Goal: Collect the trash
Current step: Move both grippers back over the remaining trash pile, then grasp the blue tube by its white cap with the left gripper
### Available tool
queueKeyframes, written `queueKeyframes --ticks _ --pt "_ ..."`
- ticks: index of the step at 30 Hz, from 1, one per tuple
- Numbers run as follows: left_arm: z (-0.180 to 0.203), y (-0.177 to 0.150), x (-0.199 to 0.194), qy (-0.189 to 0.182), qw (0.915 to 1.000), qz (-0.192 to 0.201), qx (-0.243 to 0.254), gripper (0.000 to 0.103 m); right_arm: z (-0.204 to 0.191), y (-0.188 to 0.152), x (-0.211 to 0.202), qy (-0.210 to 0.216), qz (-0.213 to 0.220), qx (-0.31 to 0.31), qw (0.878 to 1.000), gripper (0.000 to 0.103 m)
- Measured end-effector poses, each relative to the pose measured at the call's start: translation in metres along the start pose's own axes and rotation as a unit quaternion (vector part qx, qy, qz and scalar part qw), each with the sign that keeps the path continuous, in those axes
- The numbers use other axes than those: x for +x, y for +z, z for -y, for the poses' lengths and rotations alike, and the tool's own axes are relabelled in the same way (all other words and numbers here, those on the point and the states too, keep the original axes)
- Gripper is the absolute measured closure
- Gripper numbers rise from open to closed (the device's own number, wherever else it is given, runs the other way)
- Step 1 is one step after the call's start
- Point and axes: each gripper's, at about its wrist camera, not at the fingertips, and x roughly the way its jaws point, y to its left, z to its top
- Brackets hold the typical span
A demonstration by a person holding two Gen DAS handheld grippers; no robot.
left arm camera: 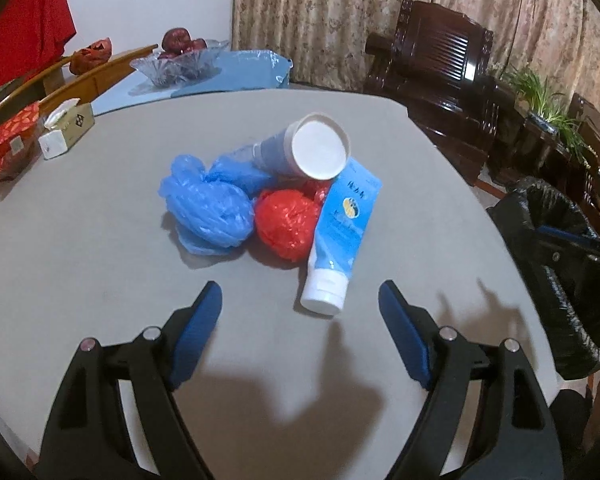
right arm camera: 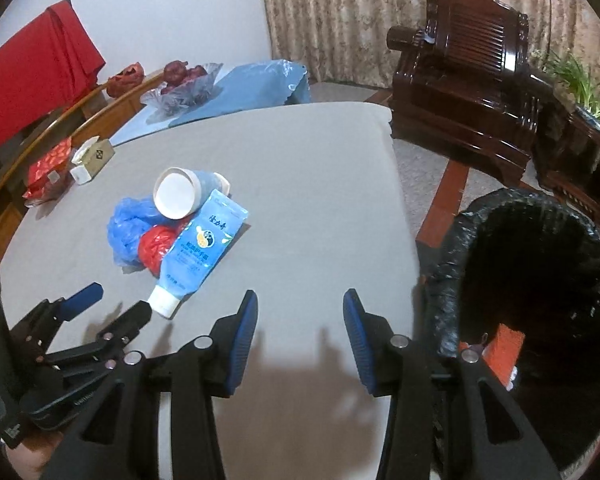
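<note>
While both pairs of blue-padded fingers stand wide apart and hold nothing, the left gripper (left arm camera: 300, 300) hovers over the grey table (left arm camera: 80, 280) with the white screw cap of a light blue plastic tube (left arm camera: 342, 232) just ahead between its tips; the tube's printed label carries Chinese characters too blurred to read. Touching the tube's left side lie a crumpled red plastic bag (left arm camera: 286, 222) and a crumpled blue plastic bag (left arm camera: 208, 208), a white paper cup (left arm camera: 312, 148) tipped over them. Beside the right gripper (right arm camera: 300, 304), to its right, stands a black-lined trash bin (right arm camera: 540, 280).
</note>
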Motion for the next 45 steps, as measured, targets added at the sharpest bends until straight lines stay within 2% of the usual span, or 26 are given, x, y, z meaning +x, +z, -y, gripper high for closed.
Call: queueKeyframes --ticks 8,10,12,14,20,28,32,37,41,45 --pt "0.005 0.006 0.028 -0.022 0.9996 -0.015 0.009 0.031 0.0 0.006 0.021 -0.001 -0.012 -0.003 1.0 0.059" --pt "0.006 0.006 0.037 -0.026 0.9992 -0.027 0.011 0.041 0.0 0.008 0.025 -0.002 -0.015 -0.002 1.0 0.059" --pt "0.007 0.005 0.045 -0.035 0.9986 -0.038 0.012 0.063 0.0 0.009 0.028 -0.002 -0.017 -0.002 1.0 0.059" --pt "0.007 0.006 0.047 -0.039 0.9985 -0.035 0.016 0.07 0.0 0.01 0.031 -0.002 -0.018 -0.003 1.0 0.059" --pt "0.003 0.007 0.032 -0.058 0.9982 -0.013 0.007 0.074 -0.008 0.014 0.036 0.002 -0.02 -0.012 1.0 0.059" --pt "-0.004 0.004 -0.018 -0.068 0.9969 0.029 0.024 0.075 -0.029 0.022 0.032 0.012 -0.011 -0.023 1.0 0.059" --pt "-0.024 0.005 -0.041 -0.048 0.9974 0.052 0.013 0.075 -0.039 0.025 0.028 0.016 -0.006 -0.028 0.999 0.059" --pt "-0.056 0.001 -0.04 -0.005 0.9986 0.052 -0.004 0.075 -0.061 0.029 0.027 0.028 0.0 -0.039 0.999 0.059" --pt "-0.08 -0.001 -0.039 0.009 0.9986 0.047 -0.021 0.075 -0.081 0.037 0.031 0.039 0.004 -0.047 0.998 0.059" --pt "-0.095 0.002 -0.054 0.013 0.9969 0.072 -0.028 0.075 -0.101 0.043 0.037 0.048 0.004 -0.056 0.997 0.059"
